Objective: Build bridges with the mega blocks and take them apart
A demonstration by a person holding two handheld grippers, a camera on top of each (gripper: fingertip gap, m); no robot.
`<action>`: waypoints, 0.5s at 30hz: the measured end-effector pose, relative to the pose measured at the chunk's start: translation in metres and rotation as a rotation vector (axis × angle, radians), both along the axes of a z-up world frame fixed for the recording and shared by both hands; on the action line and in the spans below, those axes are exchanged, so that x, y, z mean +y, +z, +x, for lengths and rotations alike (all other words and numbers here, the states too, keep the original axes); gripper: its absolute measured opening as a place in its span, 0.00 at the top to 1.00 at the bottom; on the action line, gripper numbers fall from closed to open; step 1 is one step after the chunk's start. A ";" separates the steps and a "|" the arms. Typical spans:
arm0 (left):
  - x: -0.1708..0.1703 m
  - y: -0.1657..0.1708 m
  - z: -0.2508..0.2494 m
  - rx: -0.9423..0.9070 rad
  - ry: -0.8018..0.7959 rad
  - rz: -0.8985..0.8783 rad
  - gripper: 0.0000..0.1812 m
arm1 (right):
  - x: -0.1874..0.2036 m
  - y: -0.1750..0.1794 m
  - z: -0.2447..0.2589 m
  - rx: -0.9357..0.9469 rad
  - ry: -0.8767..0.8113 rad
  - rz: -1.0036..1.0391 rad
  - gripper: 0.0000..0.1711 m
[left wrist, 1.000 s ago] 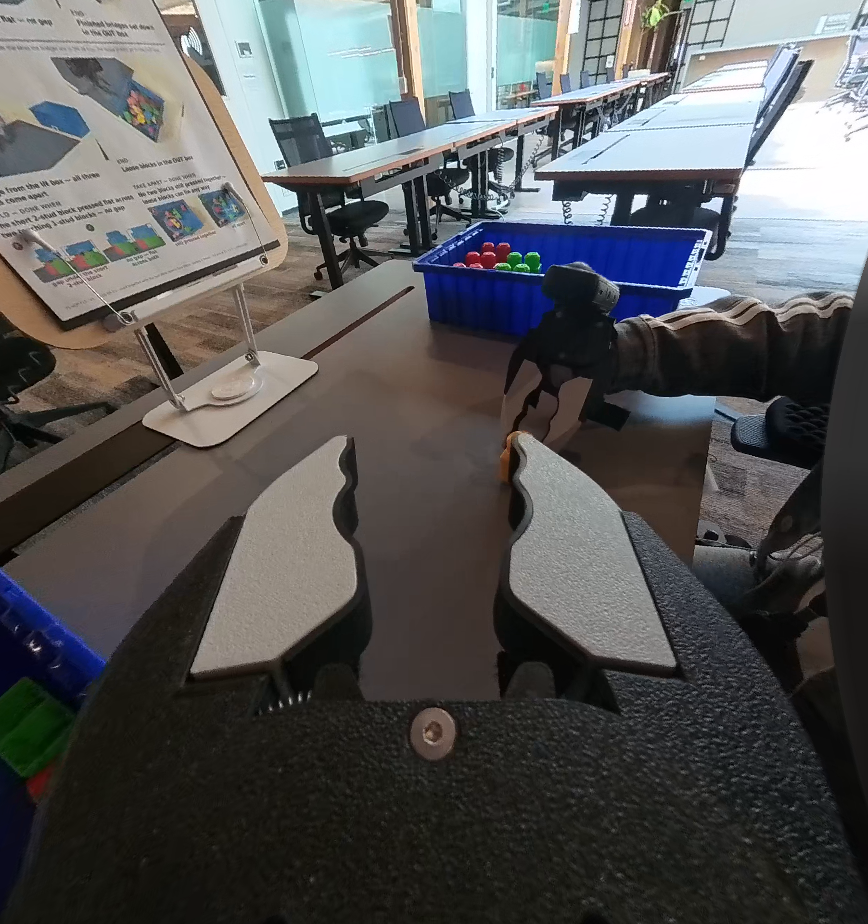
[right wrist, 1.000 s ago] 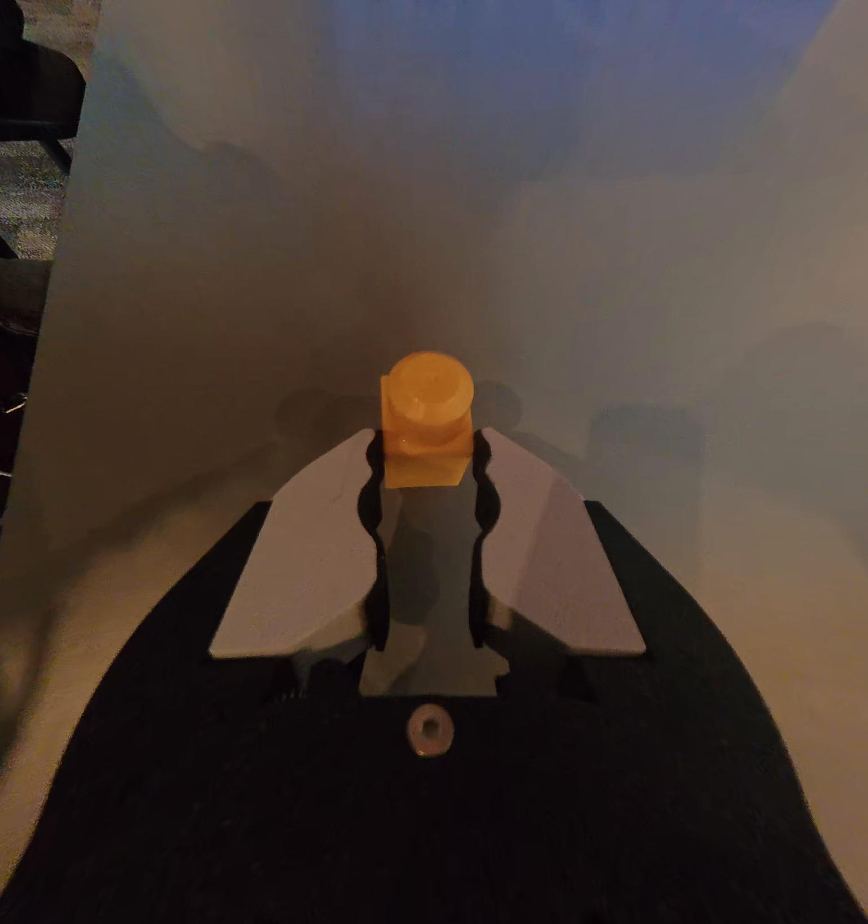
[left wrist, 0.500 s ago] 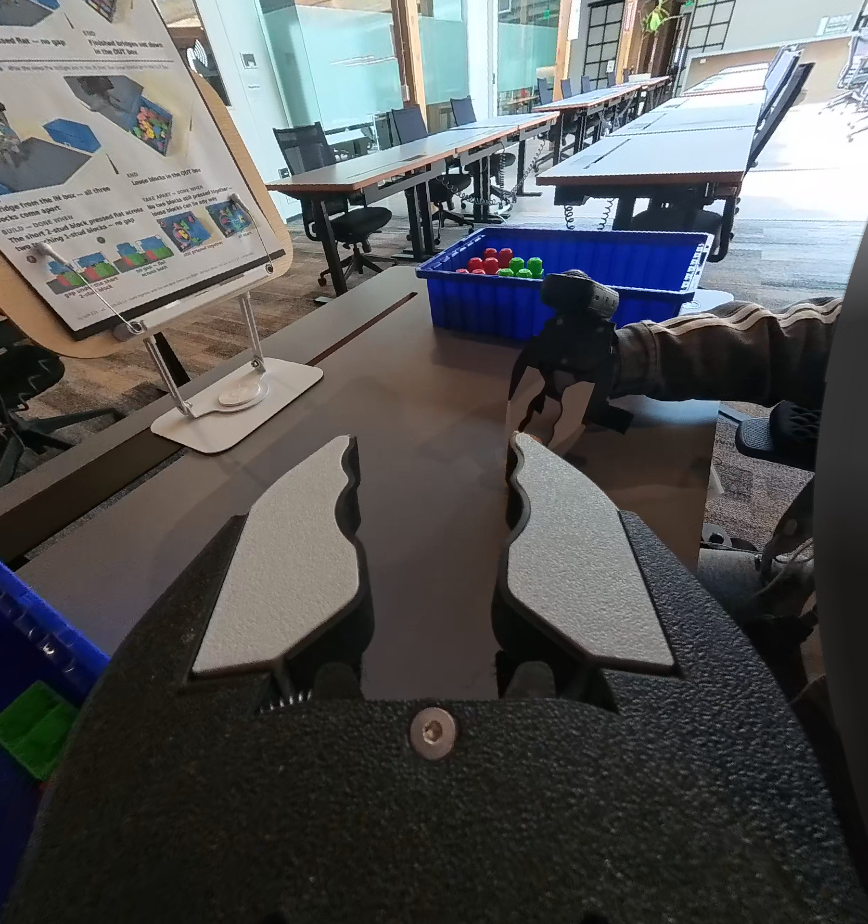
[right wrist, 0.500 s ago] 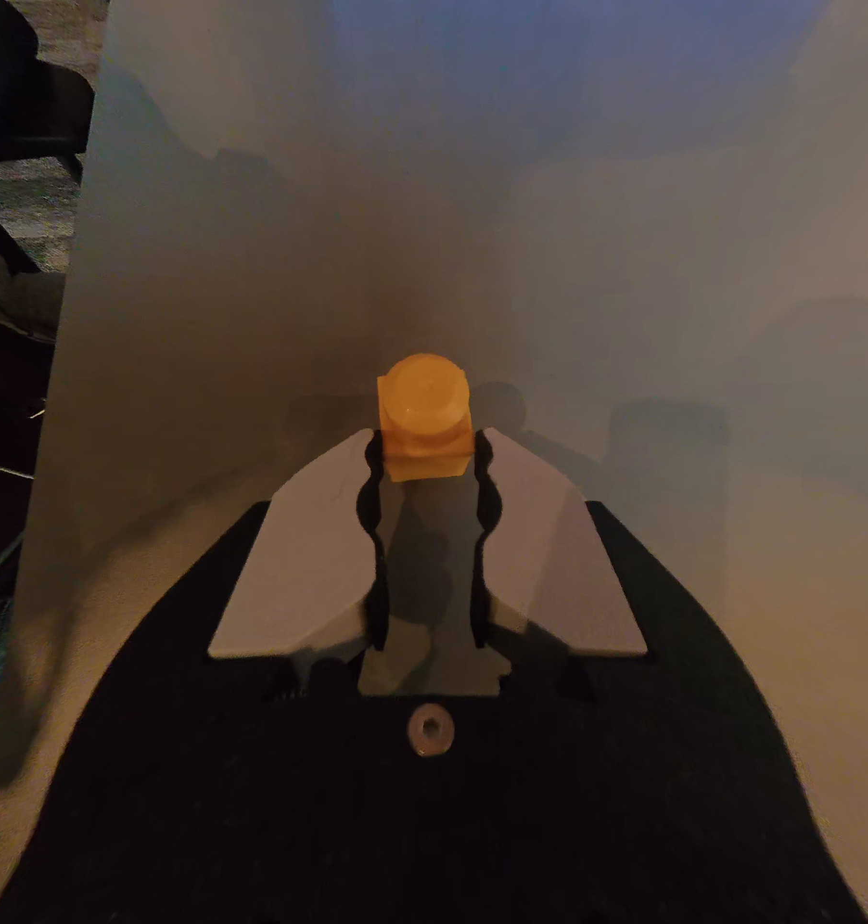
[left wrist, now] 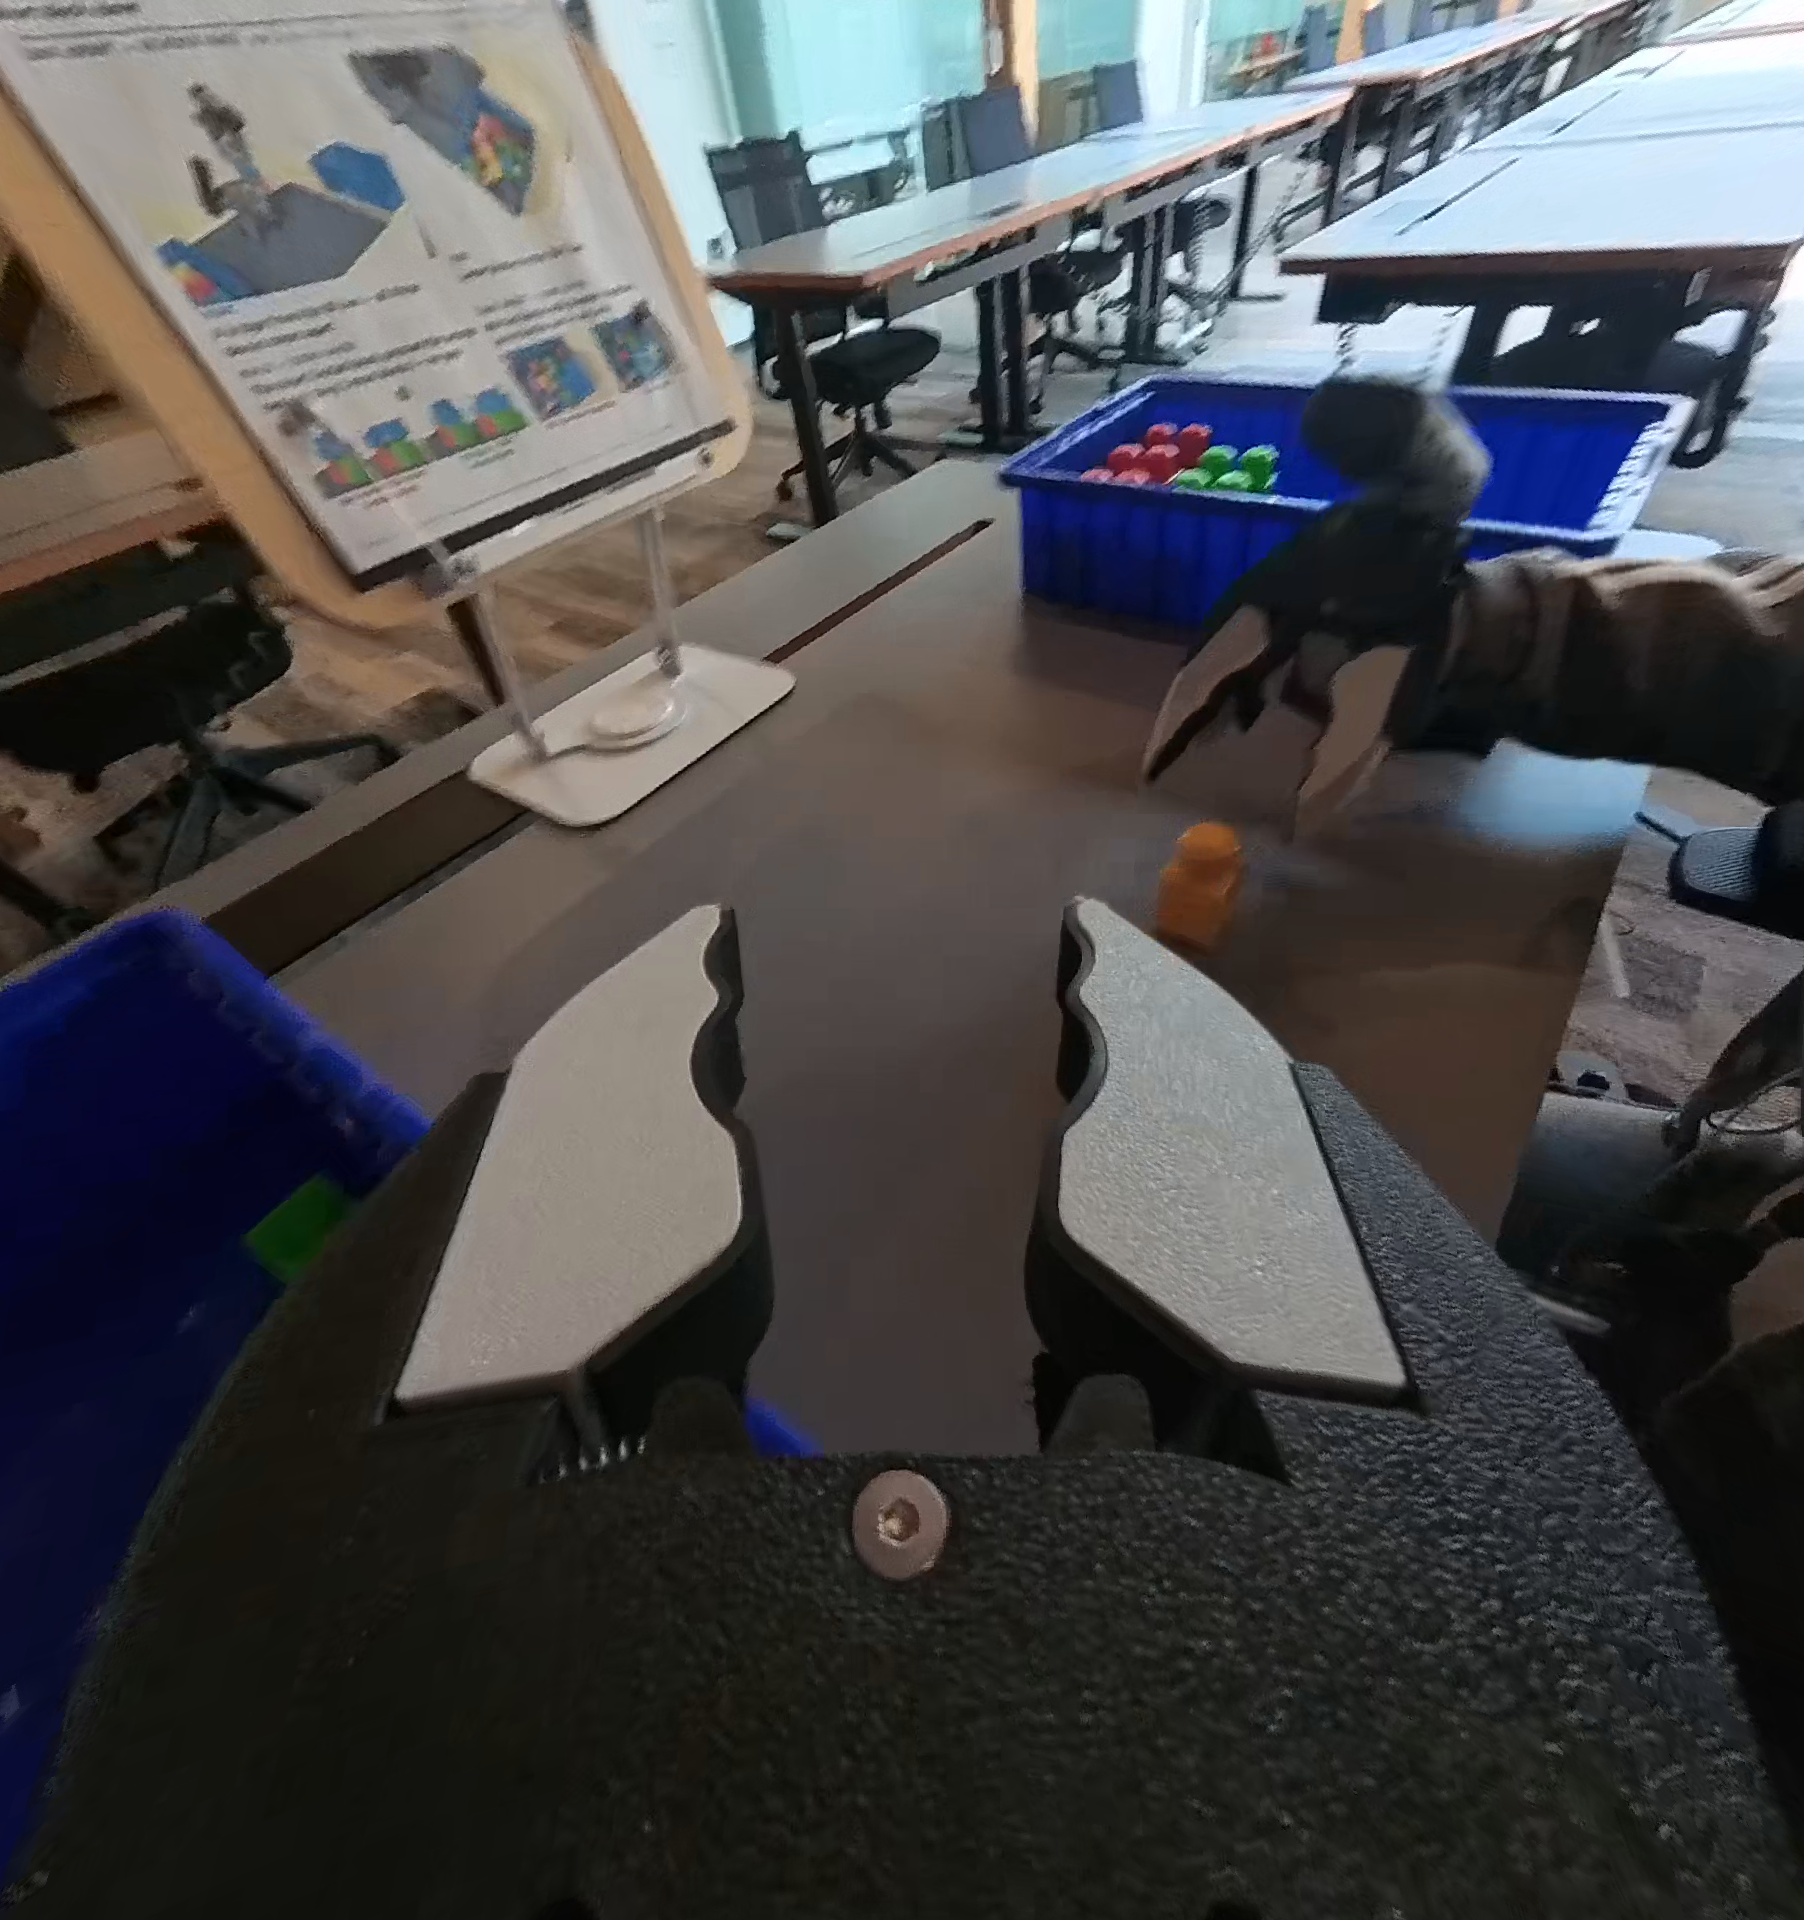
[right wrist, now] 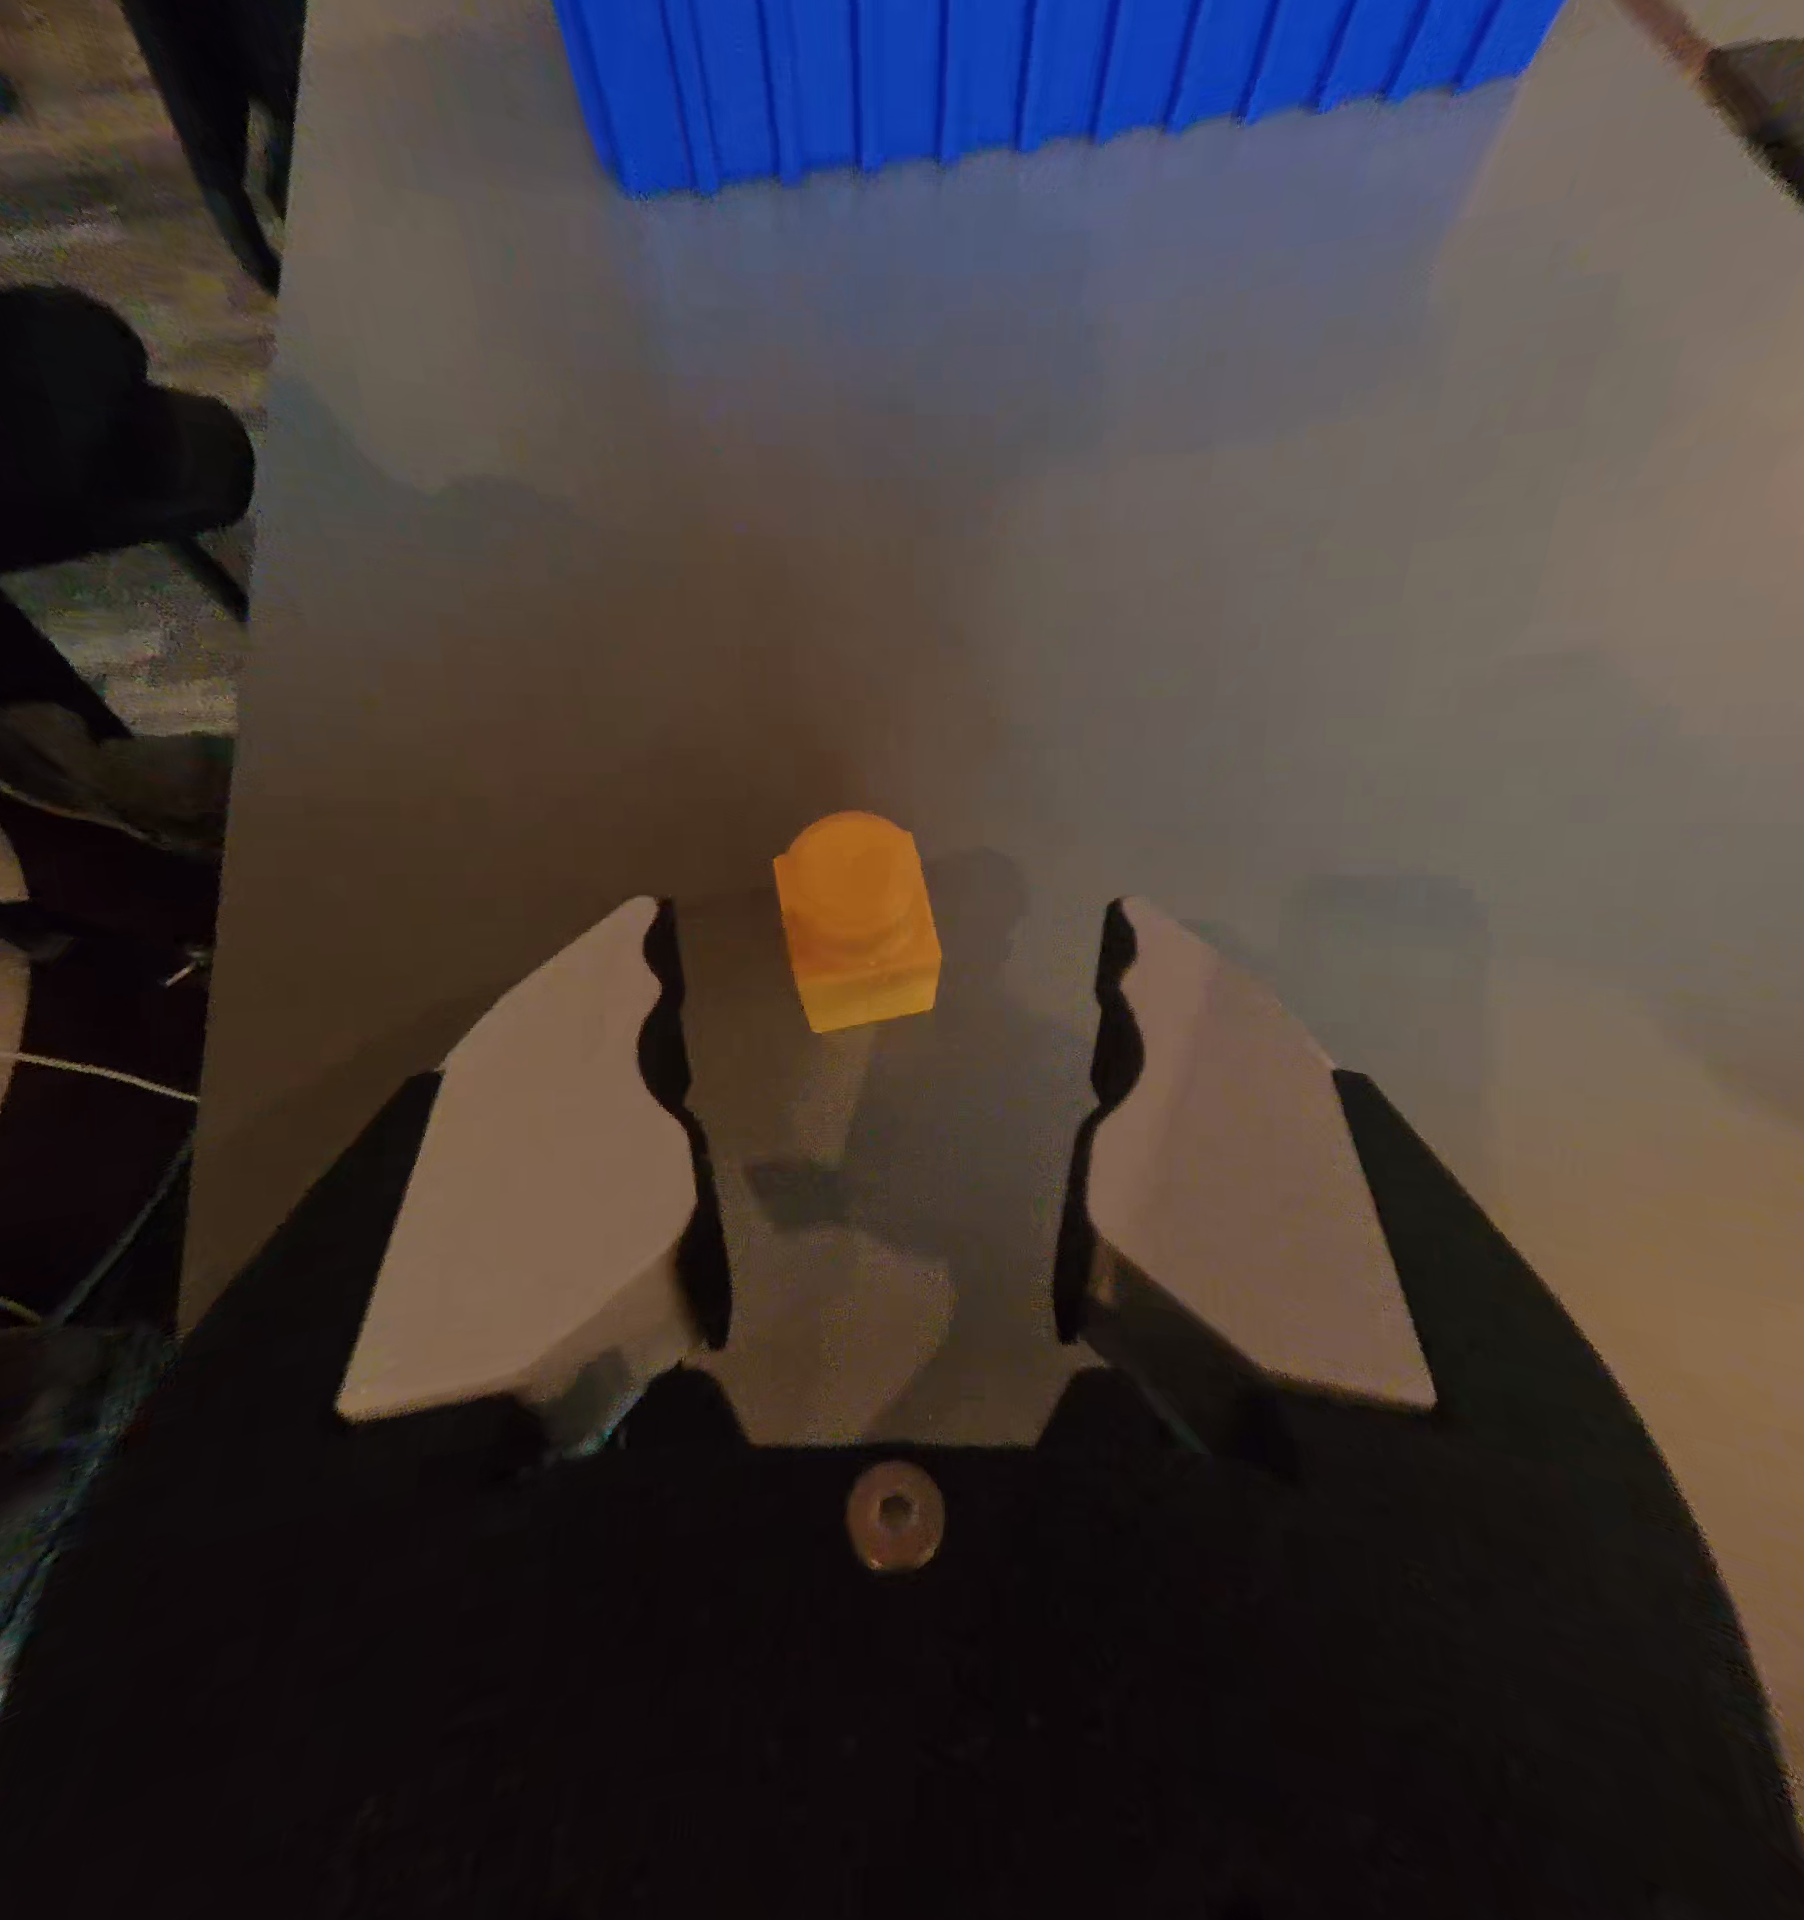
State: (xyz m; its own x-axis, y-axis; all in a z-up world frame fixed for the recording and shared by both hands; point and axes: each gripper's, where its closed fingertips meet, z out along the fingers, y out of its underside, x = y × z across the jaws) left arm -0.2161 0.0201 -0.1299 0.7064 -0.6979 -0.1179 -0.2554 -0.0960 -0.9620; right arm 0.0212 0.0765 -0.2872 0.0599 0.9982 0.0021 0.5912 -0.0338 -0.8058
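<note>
A small orange one-stud block (left wrist: 1199, 885) stands upright on the dark table (left wrist: 877, 831); it also shows in the right wrist view (right wrist: 858, 925). My right gripper (right wrist: 890, 914) is open above it, with the block between and just beyond the fingertips, apart from both. In the left wrist view the right gripper (left wrist: 1241, 774) hangs open over the block. My left gripper (left wrist: 893, 920) is open and empty, left of the block, above the table.
A blue bin (left wrist: 1116, 540) with red and green blocks (left wrist: 1178, 468) stands at the table's far end. Another blue bin (left wrist: 98, 1143) with a green block (left wrist: 300, 1231) is at my near left. An instruction sheet on a stand (left wrist: 607, 727) is at the left. The grippers' ends are close to 30 cm from one another. To reach the small orange one-stud block (left wrist: 1199, 885) in a straight line is about 4 cm for my right fingers, about 25 cm for my left.
My right gripper has opened, let go of the orange block and lifted; the block now stands on the table. My left gripper has shifted left and stays open.
</note>
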 end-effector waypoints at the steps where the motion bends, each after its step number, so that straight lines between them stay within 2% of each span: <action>1: 0.000 -0.002 -0.012 0.014 0.034 -0.022 0.69 | 0.001 0.007 0.002 0.019 -0.014 0.007 0.54; 5: 0.006 -0.008 -0.075 0.085 0.219 -0.081 0.70 | -0.001 0.039 0.009 0.120 -0.053 0.039 0.54; 9: 0.014 -0.024 -0.146 0.239 0.410 -0.176 0.70 | -0.004 0.066 0.016 0.178 -0.084 0.093 0.55; 12: 0.016 -0.045 -0.191 0.363 0.511 -0.327 0.73 | -0.008 0.080 0.020 0.210 -0.089 0.121 0.55; 15: 0.014 -0.071 -0.213 0.410 0.524 -0.514 0.75 | -0.013 0.088 0.021 0.225 -0.094 0.143 0.55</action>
State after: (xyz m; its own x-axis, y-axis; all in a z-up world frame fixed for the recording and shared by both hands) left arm -0.4294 0.0341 -0.2008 0.9246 -0.3285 -0.1930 -0.3756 -0.7009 -0.6063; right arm 0.0427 0.0640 -0.1994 0.1669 0.9787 0.1191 0.3970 0.0438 -0.9168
